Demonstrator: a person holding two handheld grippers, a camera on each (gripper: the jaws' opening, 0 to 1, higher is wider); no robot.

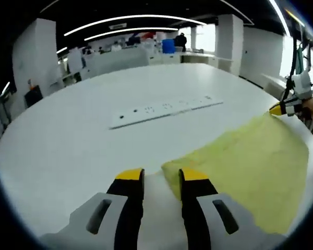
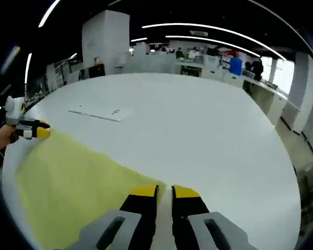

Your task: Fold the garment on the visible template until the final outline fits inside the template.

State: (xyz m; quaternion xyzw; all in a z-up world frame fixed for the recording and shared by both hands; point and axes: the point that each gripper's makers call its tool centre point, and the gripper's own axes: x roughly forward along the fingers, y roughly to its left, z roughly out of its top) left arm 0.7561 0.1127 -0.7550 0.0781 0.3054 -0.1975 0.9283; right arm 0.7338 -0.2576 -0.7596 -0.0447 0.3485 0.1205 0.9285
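The yellow garment (image 1: 250,166) lies flat on the round white table (image 1: 68,146) (open office behind), left gripper (image 1: 161,174) jaws apart at its corner, right gripper (image 2: 164,190) jaws nearly together at its edge.

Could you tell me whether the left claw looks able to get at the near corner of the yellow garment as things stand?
Probably yes: the left claw sits right at the garment corner, its jaws apart, and nothing lies between them on the table.
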